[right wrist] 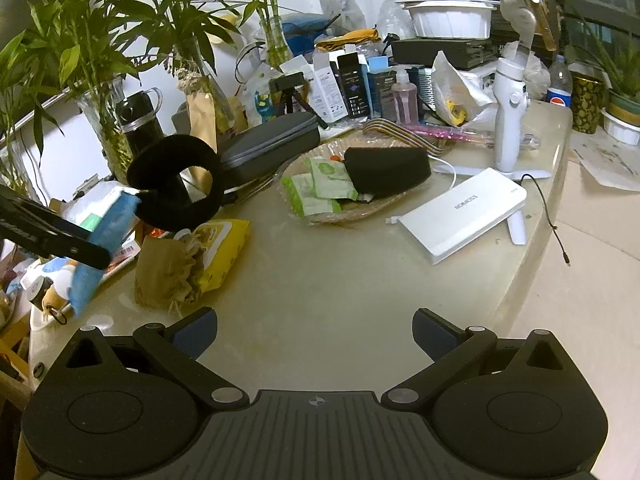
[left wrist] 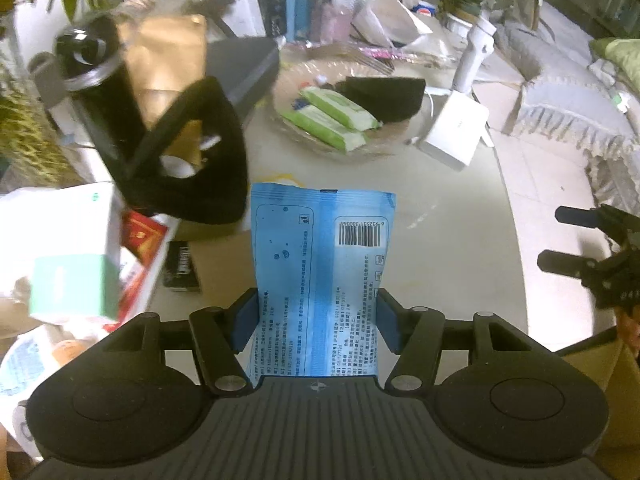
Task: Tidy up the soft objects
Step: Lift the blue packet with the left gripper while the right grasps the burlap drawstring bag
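Left wrist view: left tongs (left wrist: 316,320) clench a soft blue plastic wipes packet (left wrist: 320,264), lifted off the pale bench (left wrist: 440,216) — the carrying step. Next, likely, a release into the far woven tray (right wrist: 384,204) beside the green packets (left wrist: 332,120). Right tongs (right wrist: 316,340) — released, empty.

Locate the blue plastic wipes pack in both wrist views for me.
Left wrist view: the blue plastic wipes pack stands centre frame, clamped in the left gripper.
Right wrist view: the pack hangs at the far left edge.
Shared landmark: the shallow woven tray holding green packets.
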